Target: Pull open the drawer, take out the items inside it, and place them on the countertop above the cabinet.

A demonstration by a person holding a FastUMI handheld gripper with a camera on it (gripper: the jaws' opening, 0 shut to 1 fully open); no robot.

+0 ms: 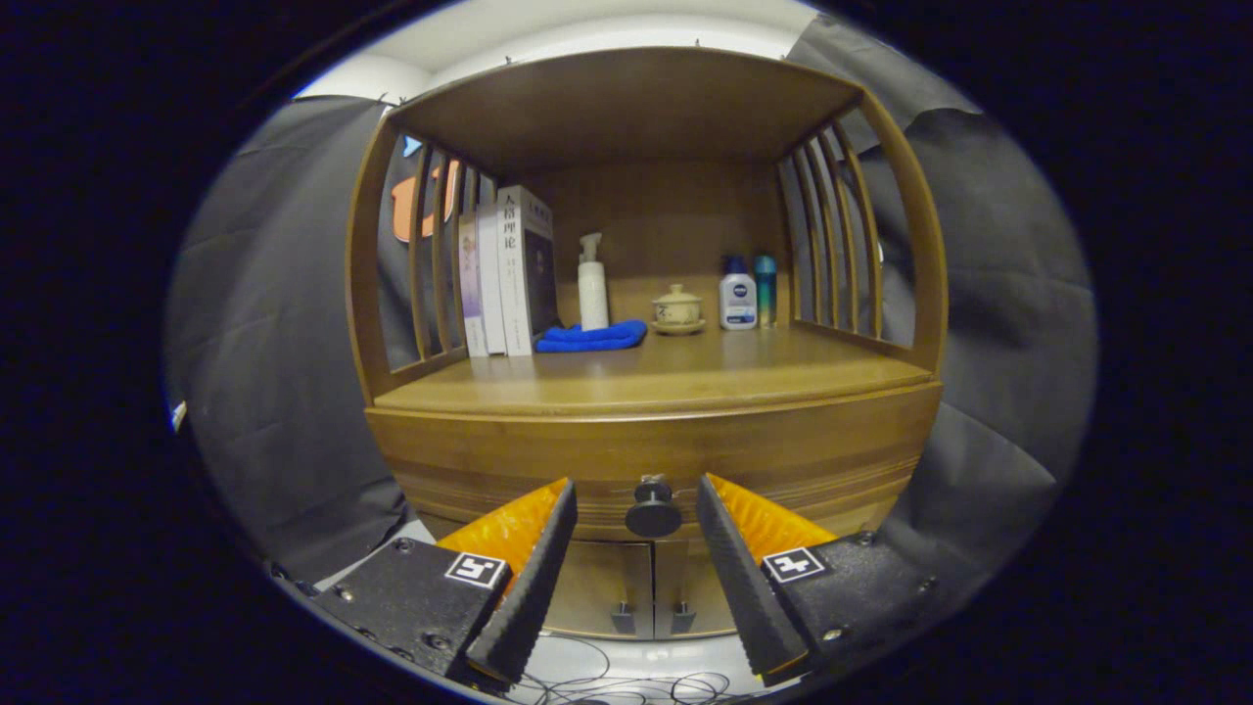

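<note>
A wooden cabinet stands straight ahead with its drawer (509,460) closed, flush below the countertop (666,377). The drawer's round dark knob (653,509) sits between my fingertips, a little ahead of them, with a gap on each side. My gripper (636,494) is open and touches nothing. The drawer's contents are hidden behind its front.
On the countertop at the back stand several upright books (504,274), a folded blue cloth (592,338), a white pump bottle (592,284), a small lidded cup (676,308) and two bottles (746,292). Slatted side rails (832,245) flank the shelf. Two lower cabinet doors (651,587) sit below; cables (626,685) lie on the floor.
</note>
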